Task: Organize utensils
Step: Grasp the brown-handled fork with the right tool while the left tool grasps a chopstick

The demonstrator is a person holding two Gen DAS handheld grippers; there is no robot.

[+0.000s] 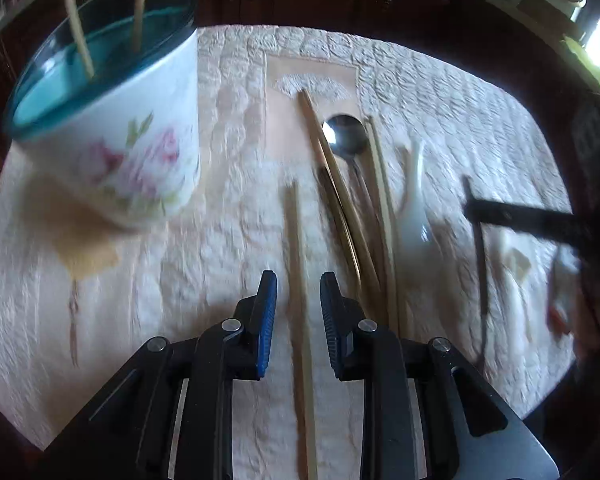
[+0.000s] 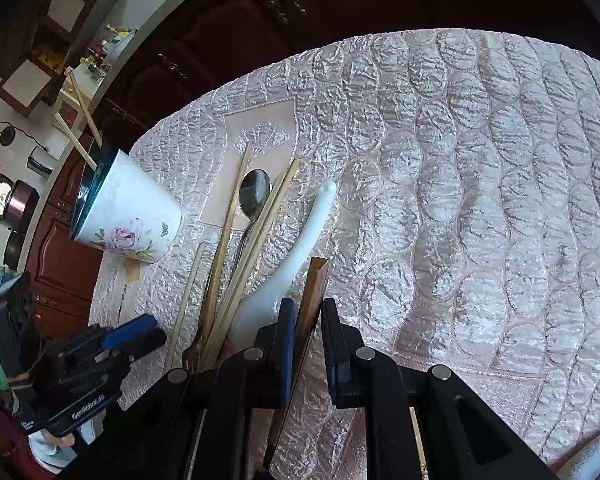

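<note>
A white floral cup (image 1: 132, 152) with a teal inside stands at the upper left, and two pale chopsticks (image 1: 76, 28) lean in it. On the quilted cloth lie several chopsticks (image 1: 376, 184), a metal spoon (image 1: 344, 132) and a white ceramic spoon (image 1: 414, 208). My left gripper (image 1: 299, 304) is open above a pale chopstick (image 1: 294, 240) that runs between its fingers without touching the pads. In the right wrist view my right gripper (image 2: 308, 320) is shut on a dark brown stick (image 2: 314, 280), with the same spoon (image 2: 255, 192) and cup (image 2: 128, 216) beyond.
Dark wooden cabinets (image 2: 220, 40) stand behind the table's far edge. A yellowish patch (image 1: 84, 252) marks the cloth just in front of the cup. Quilted cloth (image 2: 480, 200) stretches to the right of the utensils. A hand (image 2: 56, 440) holds the left gripper (image 2: 140, 334).
</note>
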